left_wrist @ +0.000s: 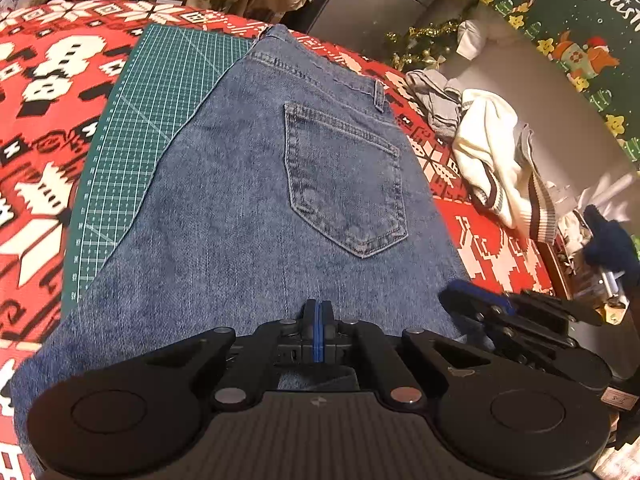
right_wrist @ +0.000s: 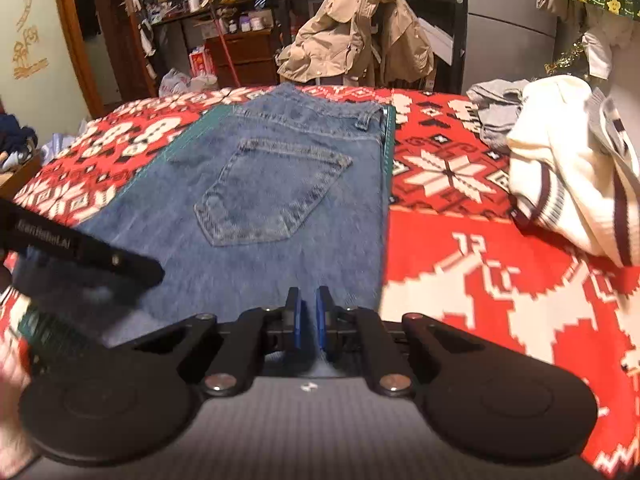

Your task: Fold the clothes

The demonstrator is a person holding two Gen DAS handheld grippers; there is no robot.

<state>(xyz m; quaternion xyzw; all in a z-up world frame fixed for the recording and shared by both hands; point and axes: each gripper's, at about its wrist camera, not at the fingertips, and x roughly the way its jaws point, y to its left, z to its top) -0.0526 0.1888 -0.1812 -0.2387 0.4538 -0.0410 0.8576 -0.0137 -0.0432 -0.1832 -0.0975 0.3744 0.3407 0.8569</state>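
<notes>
Both grippers over jeans; left jaws closed, empty; right jaws slightly apart

Both cameras sat low and close over the near end of the jeans, looking forward along their own fingers toward the waistband. The left wrist view looked from the left, taking in the green cutting mat; the right wrist view looked from the right, straight up the bed to a beige jacket. Both shared the back pocket and the white sweater.
</notes>
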